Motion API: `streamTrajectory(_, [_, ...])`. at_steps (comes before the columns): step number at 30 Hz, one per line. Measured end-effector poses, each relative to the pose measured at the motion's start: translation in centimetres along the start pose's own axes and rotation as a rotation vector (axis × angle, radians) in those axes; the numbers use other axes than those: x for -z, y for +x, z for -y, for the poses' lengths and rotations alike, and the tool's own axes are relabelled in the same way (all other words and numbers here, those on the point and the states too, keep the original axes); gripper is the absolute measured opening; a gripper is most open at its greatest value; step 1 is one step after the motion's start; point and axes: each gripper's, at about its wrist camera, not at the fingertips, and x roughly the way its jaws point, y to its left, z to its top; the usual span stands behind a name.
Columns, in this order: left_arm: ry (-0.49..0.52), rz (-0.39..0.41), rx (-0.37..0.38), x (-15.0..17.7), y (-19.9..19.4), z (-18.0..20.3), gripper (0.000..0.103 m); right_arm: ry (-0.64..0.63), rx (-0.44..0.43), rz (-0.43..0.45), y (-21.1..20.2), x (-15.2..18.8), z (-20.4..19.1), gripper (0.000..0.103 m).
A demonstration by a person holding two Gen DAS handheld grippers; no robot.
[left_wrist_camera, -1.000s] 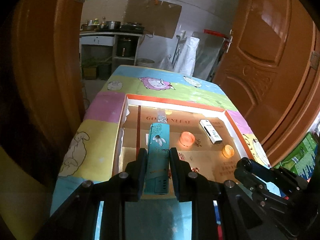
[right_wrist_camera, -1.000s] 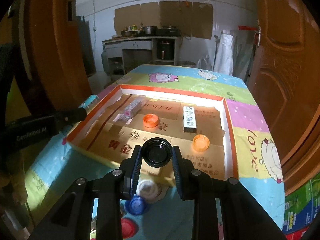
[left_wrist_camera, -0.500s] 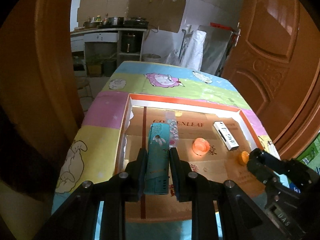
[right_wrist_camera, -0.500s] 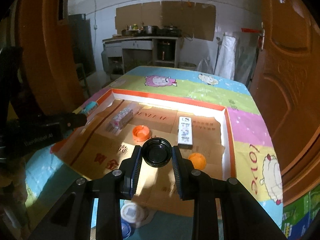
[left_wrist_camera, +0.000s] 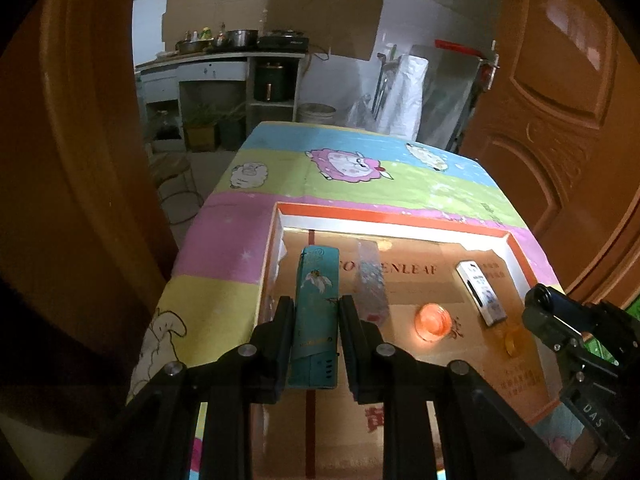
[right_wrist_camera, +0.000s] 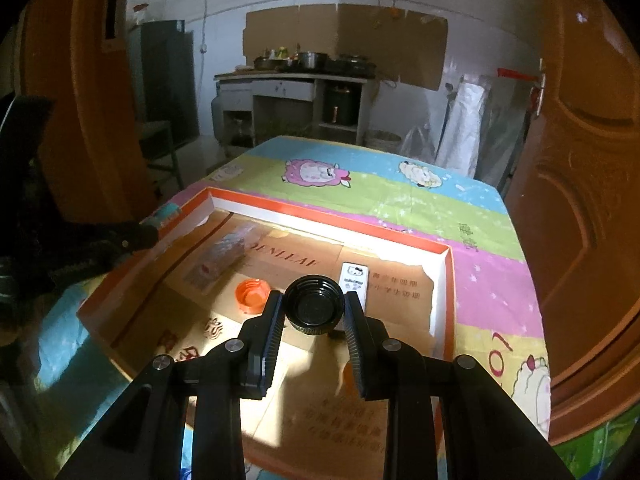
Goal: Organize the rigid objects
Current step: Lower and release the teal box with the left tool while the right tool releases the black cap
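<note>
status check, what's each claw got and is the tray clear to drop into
Left claw shut on teal box. Right claw shut on black cap. Both over orange tray; orange cap, white box inside, bare floor between.

A teal box with a flower print, long and narrow, is clamped lengthwise between two black fingers, above the left part of the orange-rimmed cardboard tray. A black ribbed bottle cap, its hollow side facing the camera, is pinched at its rim over the tray's middle. On the tray floor lie a clear plastic packet, an orange cap open side up, a white printed box and a second, yellower orange cap.
</note>
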Motion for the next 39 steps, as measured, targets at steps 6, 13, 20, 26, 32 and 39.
streamTrajectory(6, [0.015,-0.022,0.003,-1.2,1.3,0.7,0.023,0.008,-0.077,-0.041,2.1,-1.6,1.0,0.031])
streamTrajectory(13, [0.035,-0.044,-0.004,-1.9,3.0,1.2,0.023,0.01,-0.119,-0.061,4.5,-3.7,1.1,0.031])
streamTrajectory(20, [0.023,-0.075,-0.012,-1.8,4.5,0.7,0.023,0.026,-0.132,-0.113,7.5,-4.8,0.5,0.031])
streamTrajectory(26, [0.024,-0.106,-0.011,-1.6,5.6,0.4,0.023,0.027,-0.129,-0.179,9.8,-5.2,0.1,0.031])
streamTrajectory(32, [0.027,-0.142,-0.023,-1.5,6.7,0.4,0.023,0.045,-0.14,-0.226,11.5,-5.2,0.2,0.031])
streamTrajectory(39, [0.032,-0.157,-0.025,-1.3,7.1,0.3,0.023,0.023,-0.12,-0.258,12.6,-5.1,0.0,0.031])
